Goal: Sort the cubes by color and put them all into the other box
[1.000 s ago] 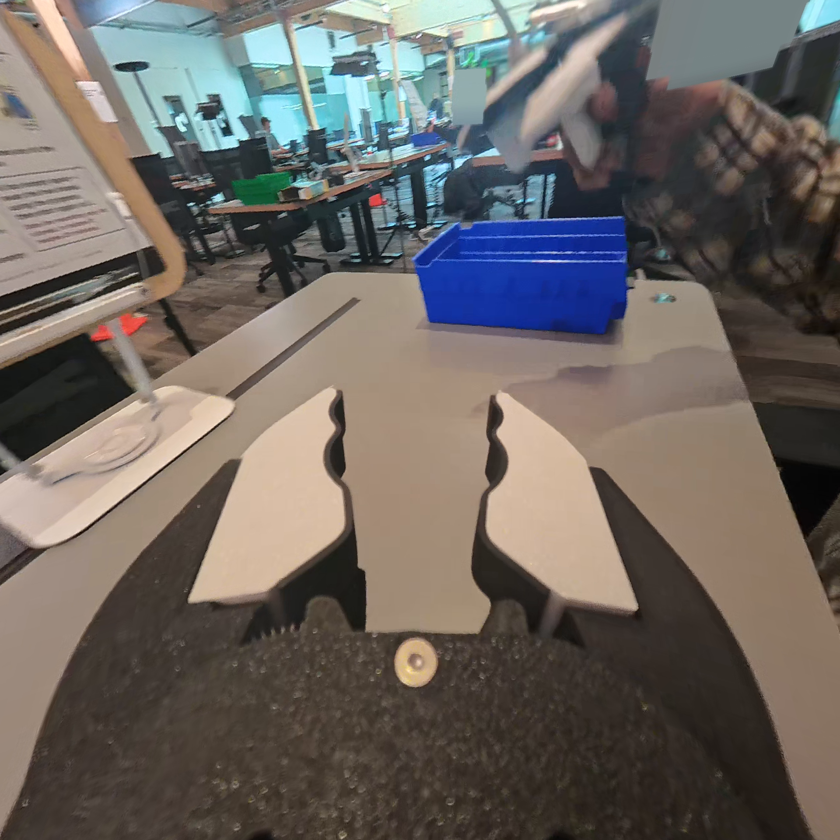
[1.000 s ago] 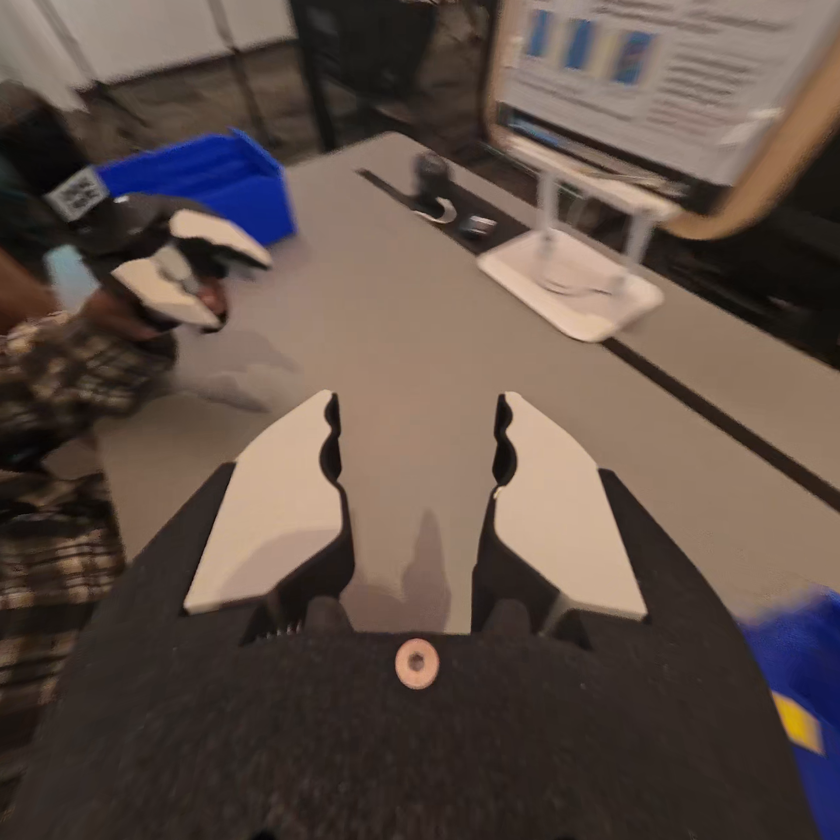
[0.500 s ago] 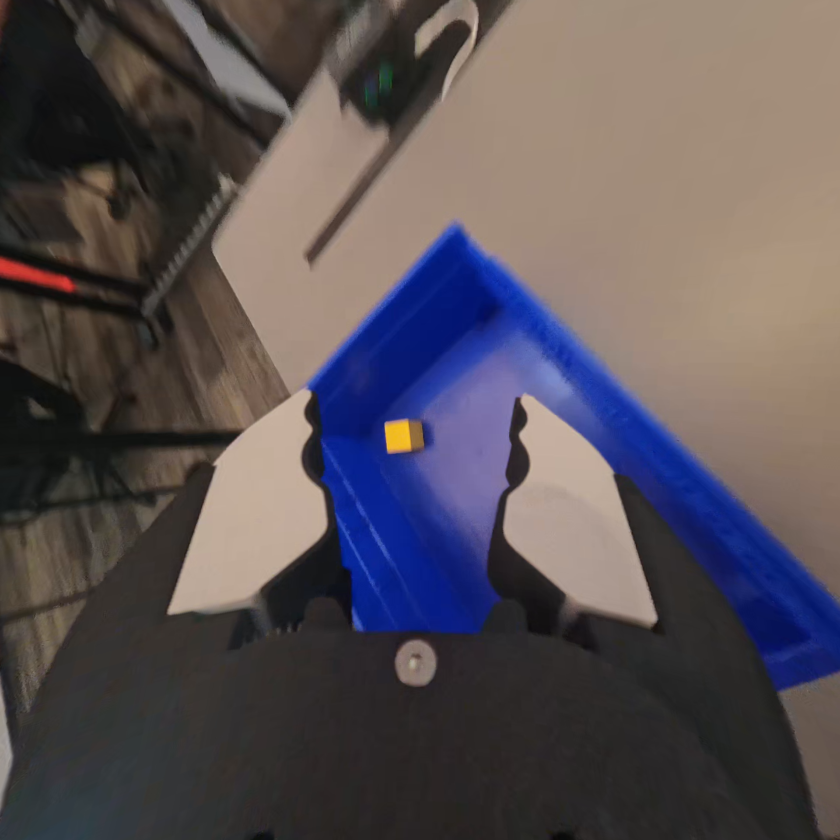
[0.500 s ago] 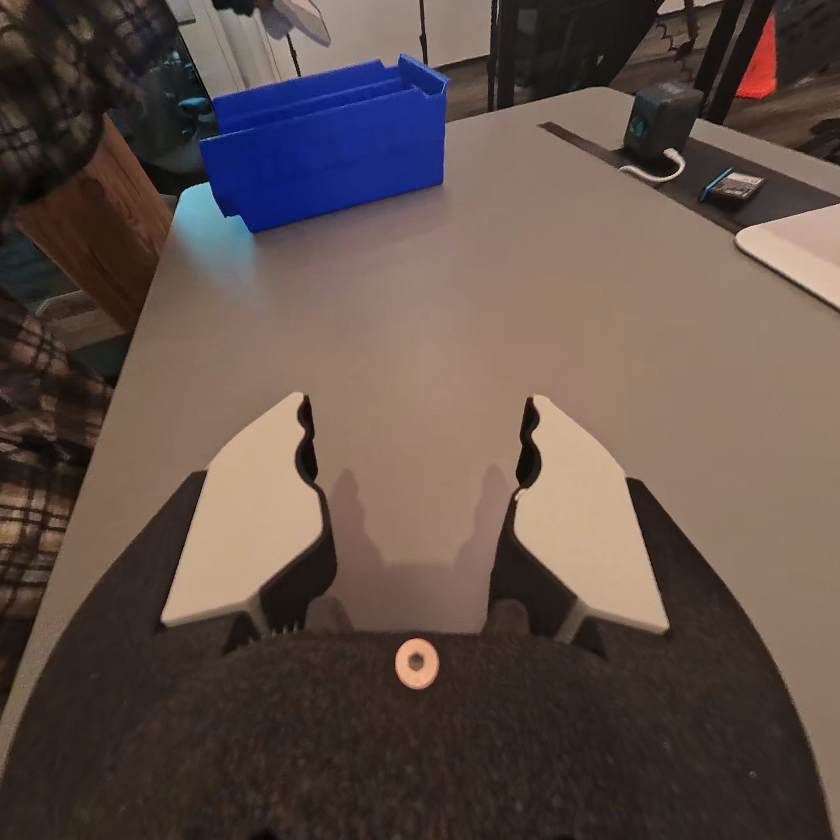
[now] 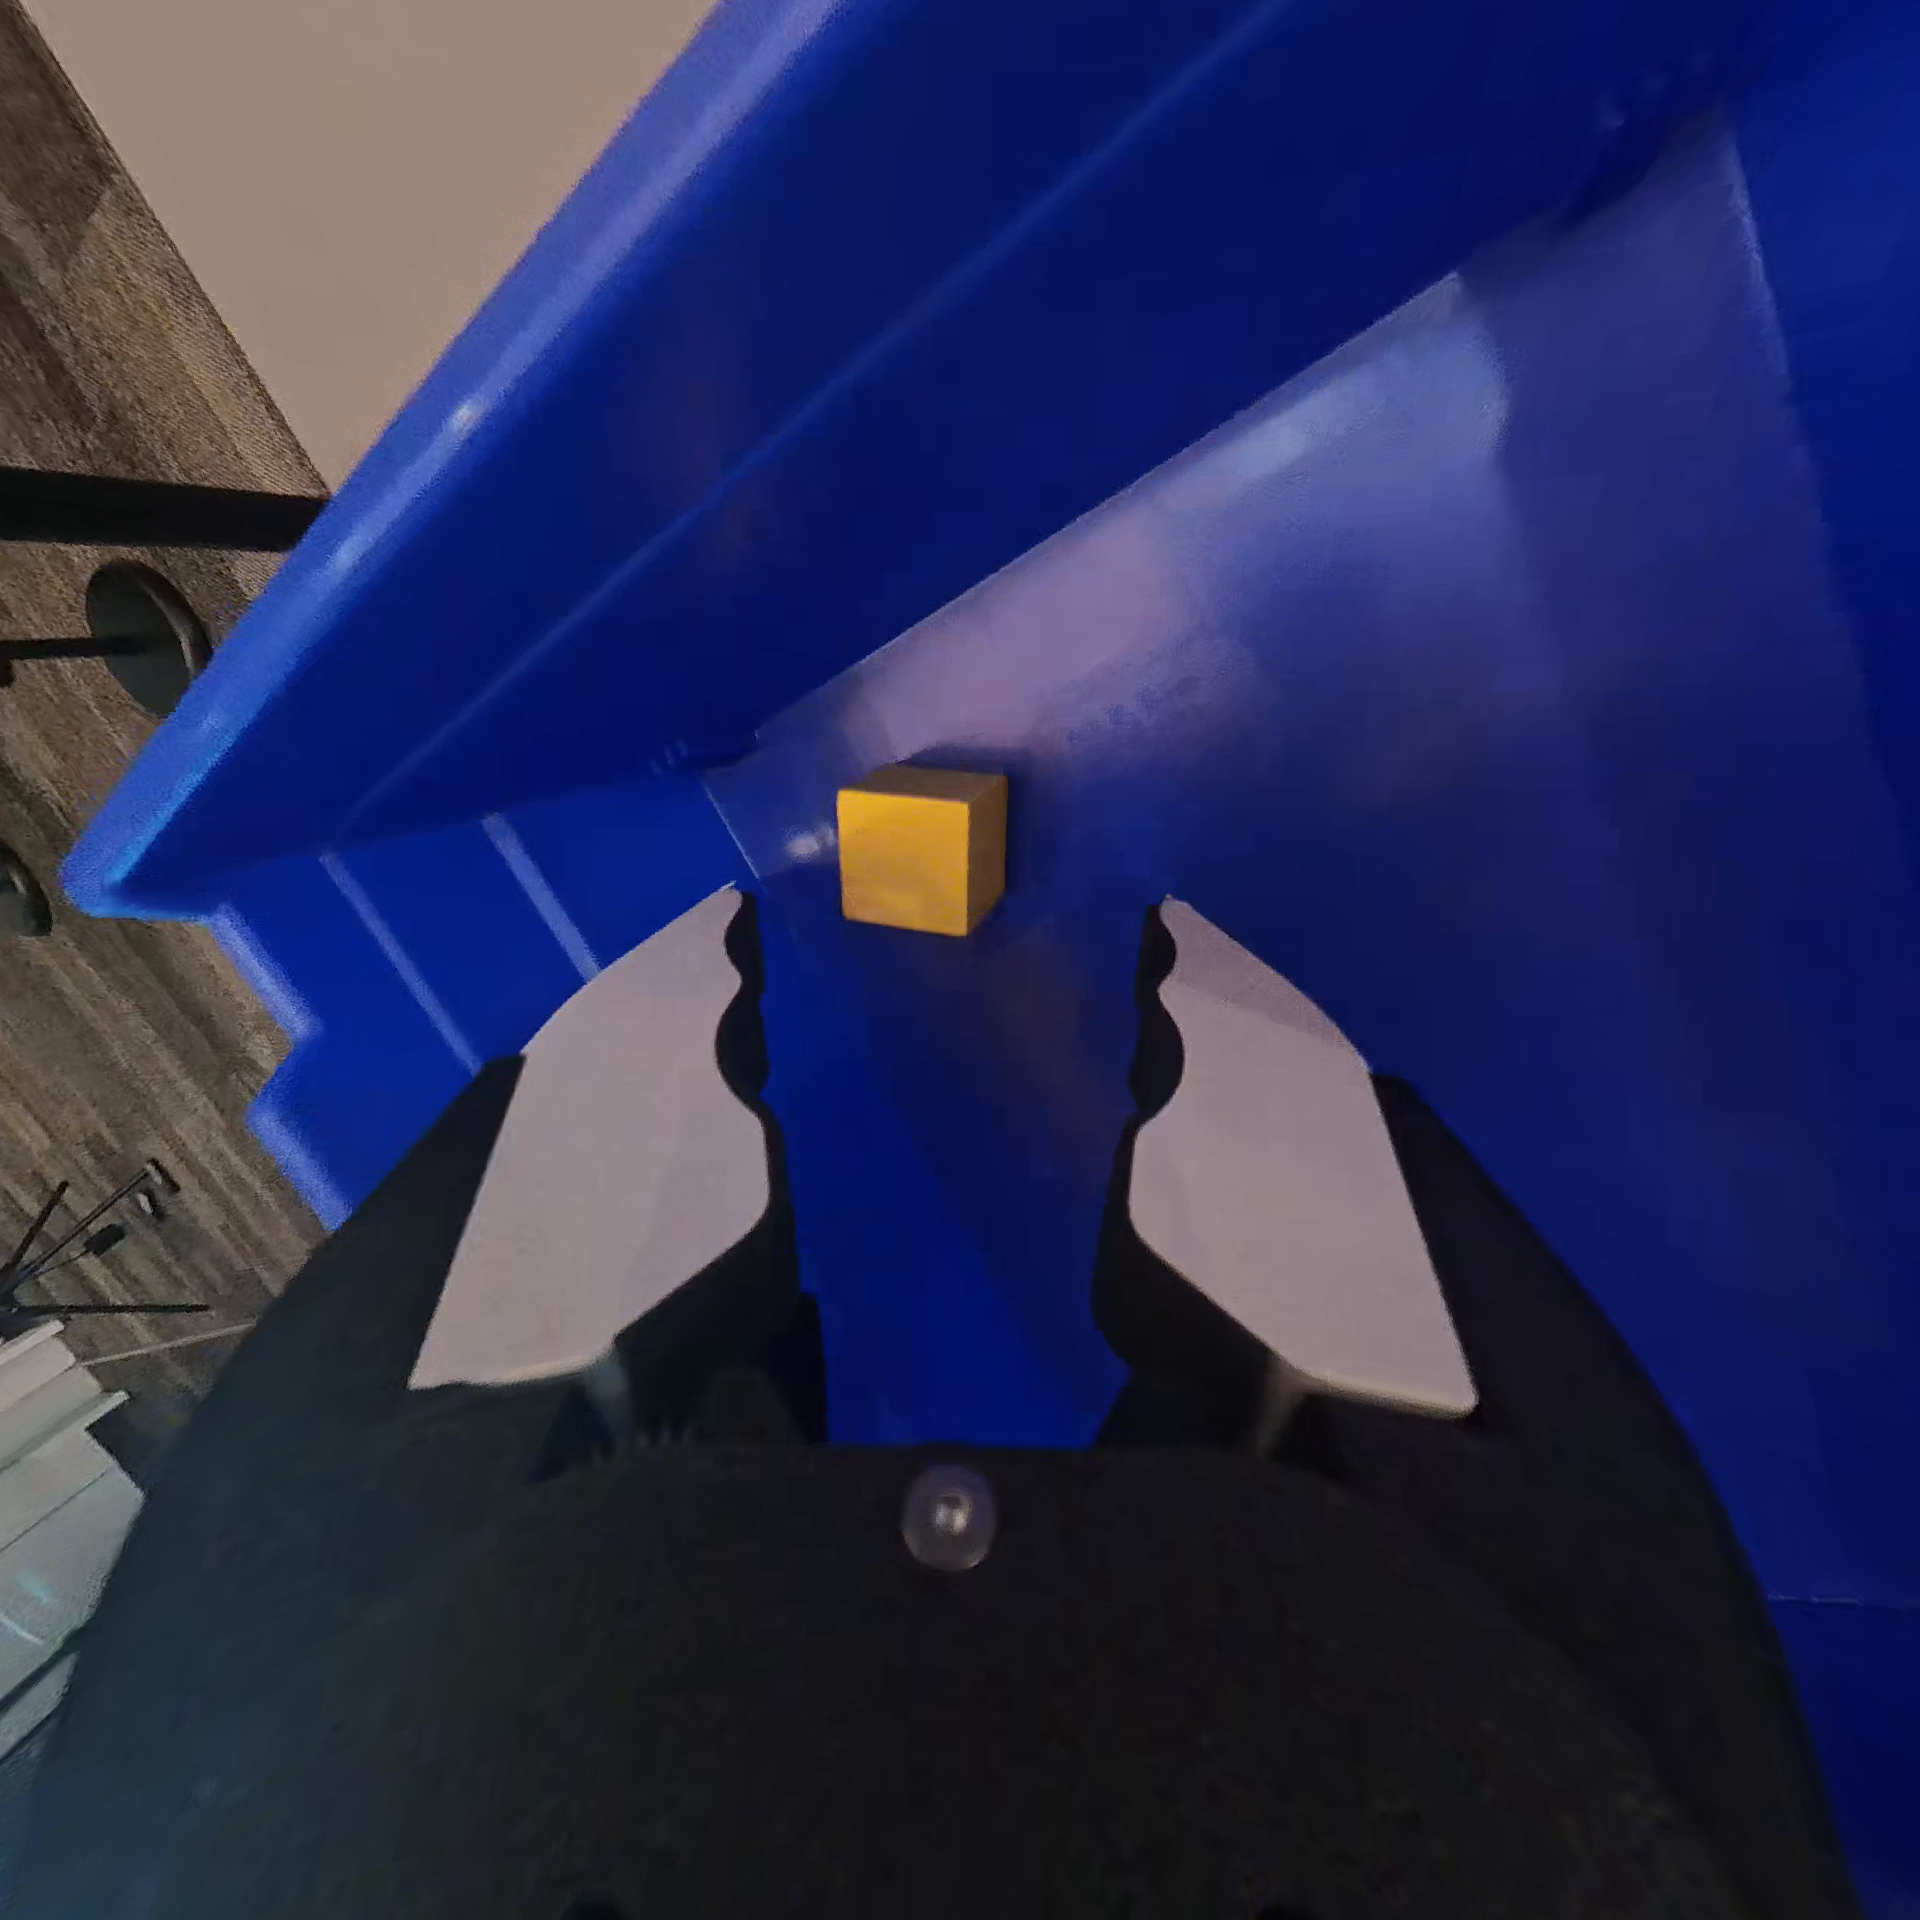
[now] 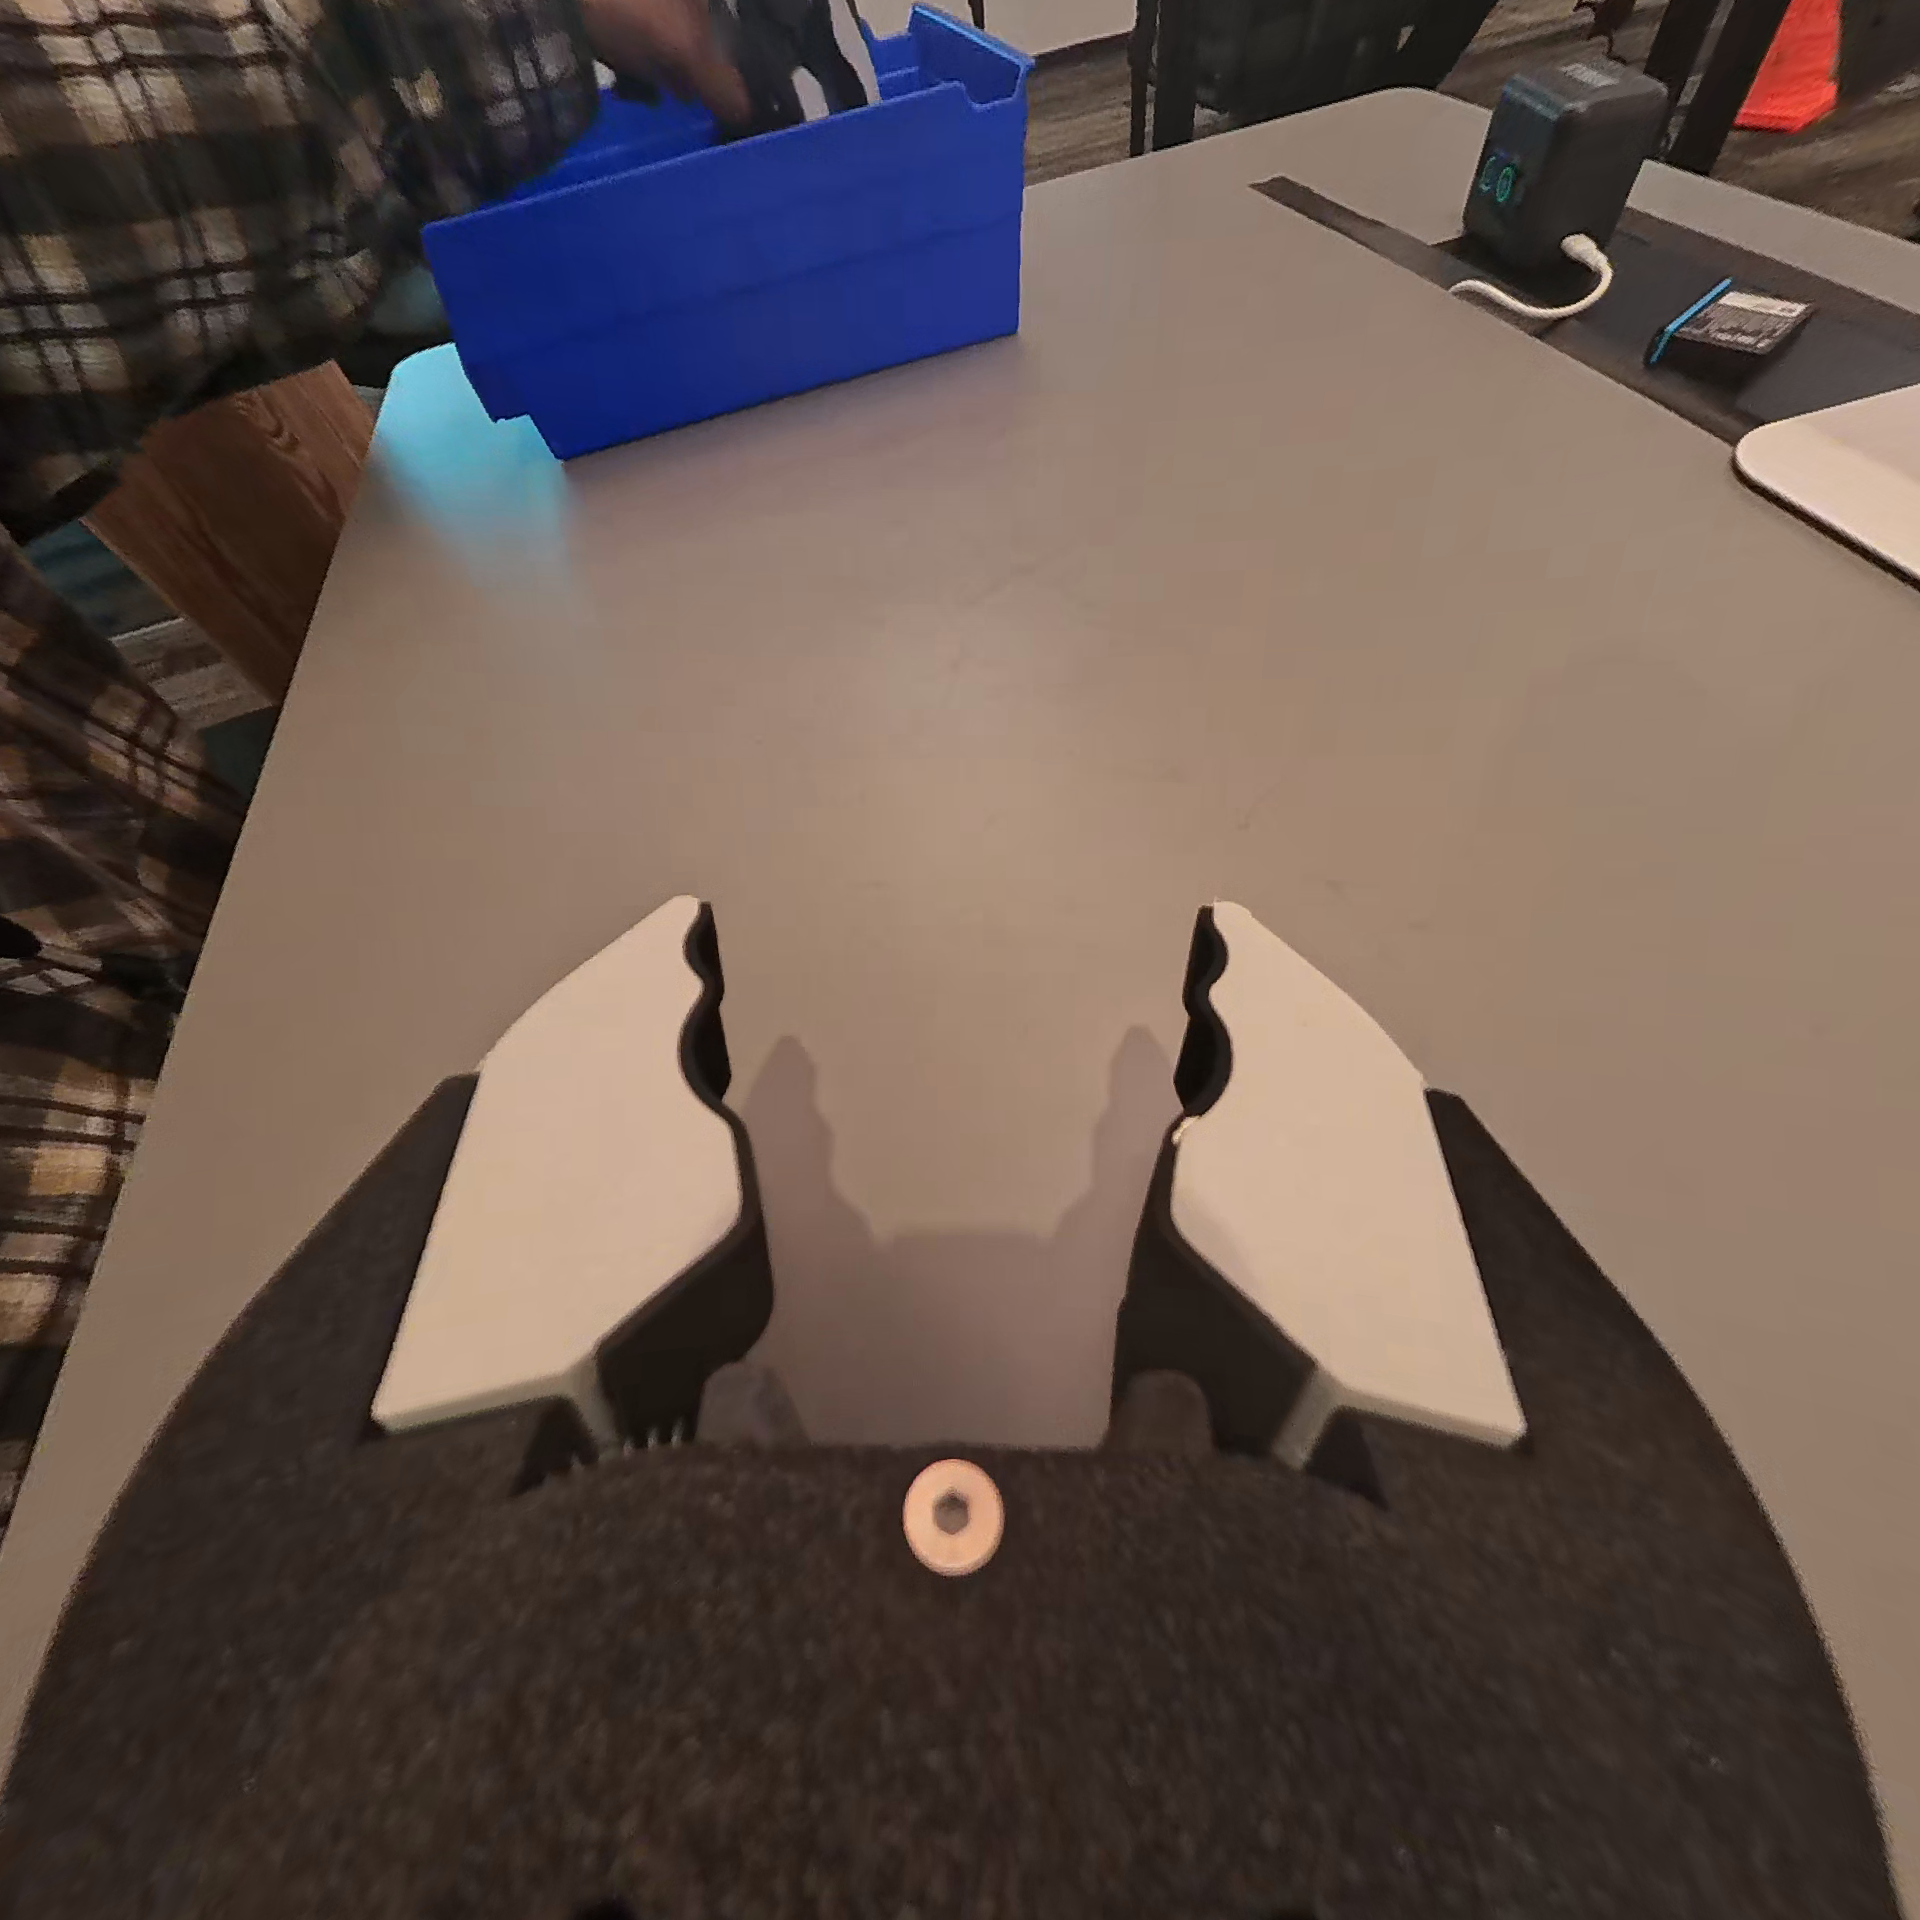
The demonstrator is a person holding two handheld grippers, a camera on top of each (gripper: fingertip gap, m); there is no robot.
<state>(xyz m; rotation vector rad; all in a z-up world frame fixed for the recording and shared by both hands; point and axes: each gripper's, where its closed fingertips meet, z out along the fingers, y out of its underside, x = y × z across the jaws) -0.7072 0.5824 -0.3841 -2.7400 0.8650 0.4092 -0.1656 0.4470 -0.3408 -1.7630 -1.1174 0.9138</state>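
While the left gripper is positioned inside the blue box, its jaws are held wide apart and nothing is gripped between them. A yellow cube is seen on the box floor, just beyond the fingertips and roughly centred on the gap, close to a corner where two inner walls meet. No contact between the fingers and the cube is visible. Wood-pattern flooring is seen past the box rim at the left.

In the right wrist view, the right gripper is held low over the grey worktop, its jaws likewise spread wide and empty, with their shadow cast on the surface between them. The blue box stands at the far left corner of the worktop, well apart from this gripper. A person's plaid sleeve reaches into the box from the left; the left gripper itself is largely hidden there. At the far right edge, a dark device with a white cable, a small dark card-like item and a white base plate are located.
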